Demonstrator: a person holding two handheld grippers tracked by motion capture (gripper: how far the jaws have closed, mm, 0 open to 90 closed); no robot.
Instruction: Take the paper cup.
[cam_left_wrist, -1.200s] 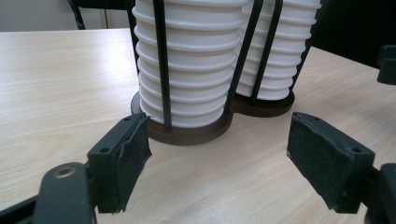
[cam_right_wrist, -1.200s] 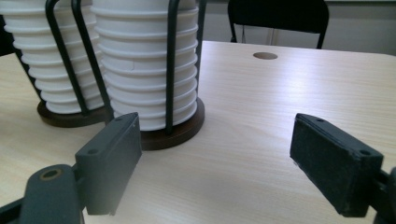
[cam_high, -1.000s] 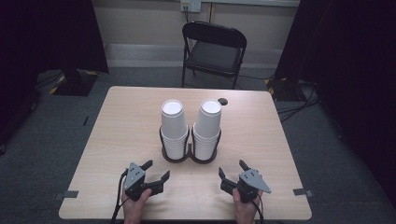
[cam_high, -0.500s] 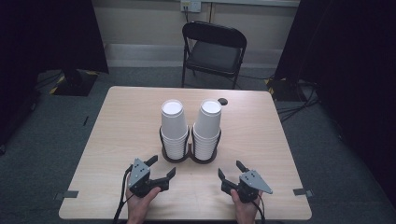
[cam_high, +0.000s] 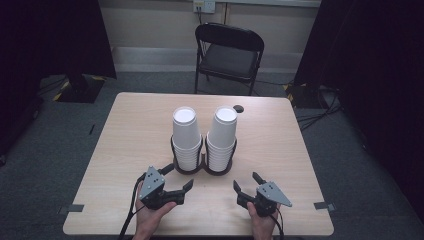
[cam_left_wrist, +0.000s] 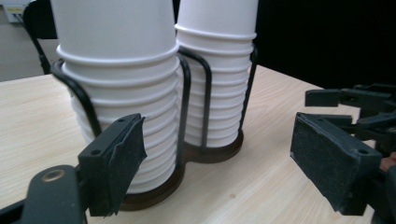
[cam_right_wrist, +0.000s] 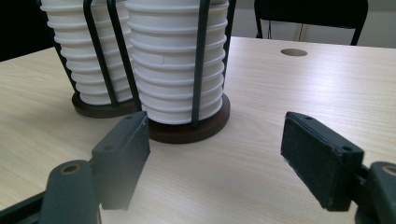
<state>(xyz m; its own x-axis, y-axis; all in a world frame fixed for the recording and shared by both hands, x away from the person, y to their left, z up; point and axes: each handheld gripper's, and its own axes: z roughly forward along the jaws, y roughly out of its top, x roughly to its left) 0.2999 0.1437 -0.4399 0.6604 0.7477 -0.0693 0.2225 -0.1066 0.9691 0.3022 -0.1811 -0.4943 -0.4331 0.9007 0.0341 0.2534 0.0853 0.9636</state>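
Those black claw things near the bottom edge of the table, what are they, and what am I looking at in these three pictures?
They are hand-held grippers: a person holds one in each hand, the left gripper and the right gripper. Each has two black jaws. One picture comes from a camera above the table. The other two come from cameras riding on each gripper, looking along its jaws. On the table stands a dark twin cup holder with two stacks of white paper cups, the left stack and the right stack. A small dark round spot lies behind them; I cannot tell what it is. Both grippers' jaws stand open, and nothing is held.
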